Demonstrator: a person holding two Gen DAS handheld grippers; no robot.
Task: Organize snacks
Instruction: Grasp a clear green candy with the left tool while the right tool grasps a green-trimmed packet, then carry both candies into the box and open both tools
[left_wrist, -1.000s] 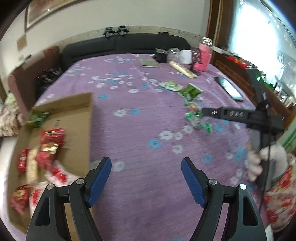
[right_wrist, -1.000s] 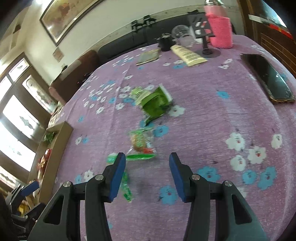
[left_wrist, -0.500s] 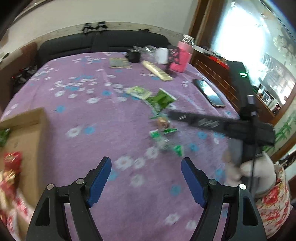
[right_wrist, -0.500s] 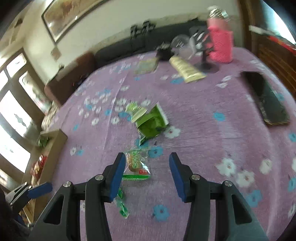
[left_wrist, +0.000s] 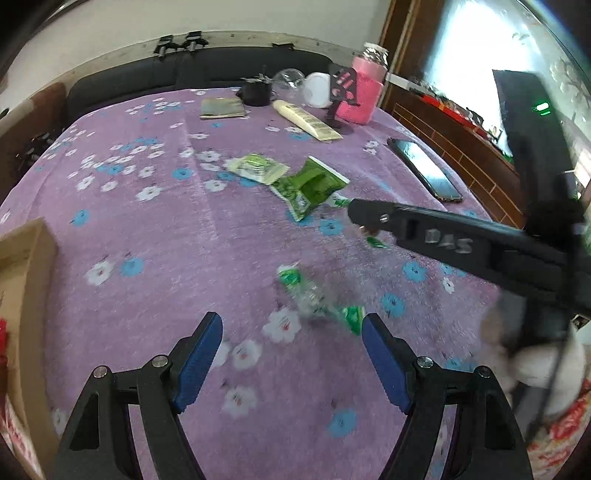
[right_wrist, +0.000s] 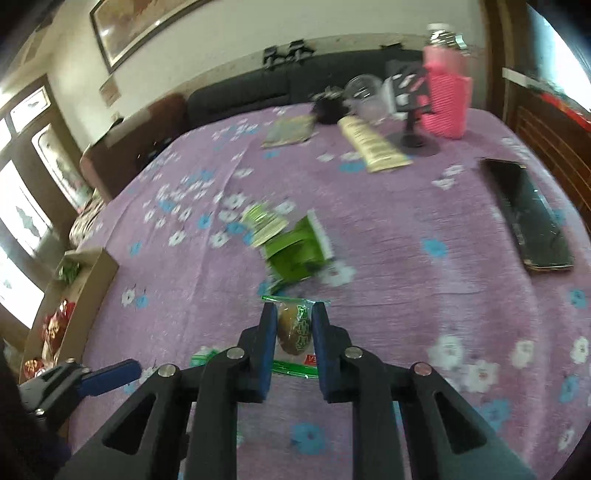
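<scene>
Closing just now, right gripper pinches clear-wrapped brown snack mid-body: light, crinkly, slippery film, squashable filling, so gentle grip. Left gripper wide open, empty, near green-ended wrapper.

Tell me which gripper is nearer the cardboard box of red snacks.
Left. The left gripper hovers beside the cardboard box, jaws open. The right gripper is farther out over the purple cloth, closed on a clear-wrapped snack.
</scene>
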